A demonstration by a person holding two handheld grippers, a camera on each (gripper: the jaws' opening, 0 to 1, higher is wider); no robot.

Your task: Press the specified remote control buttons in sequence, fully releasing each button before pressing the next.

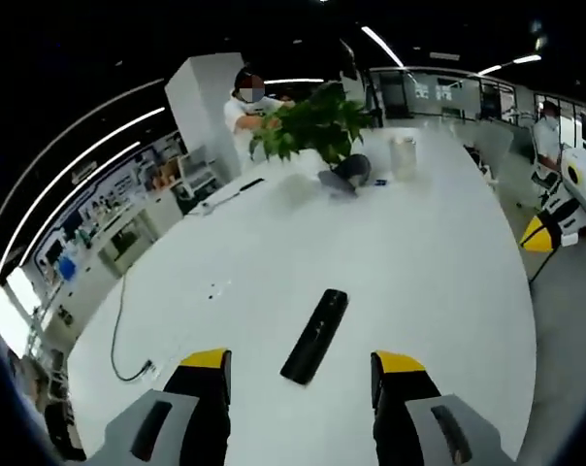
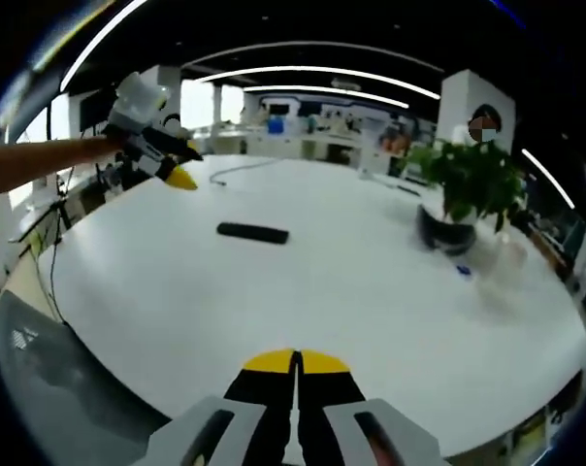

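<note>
Slim black rectangular plastic remote control [image 1: 315,336] flat on the white round-ended desk [image 1: 419,262], alone on a bare stretch, buttons too small to read. In the left gripper view, lying straight ahead of the left claw [image 1: 303,374], near end reaching in between the yellow-tipped jaws, long axis running away and leaning slightly right. Left claw spread wide, empty, hovering above the desk, clearly the nearer of the two. In the right gripper view, same remote [image 2: 252,232] well apart from the right claw [image 2: 295,361], lying crosswise; right claw pinched fully together, holding nothing, poised over the near desk edge. Judged: pressing not yet begun. Farther out: leafy green plant in a dark round pot [image 2: 460,199], thin cable [image 1: 118,340] trailing off the desk edge.
</note>
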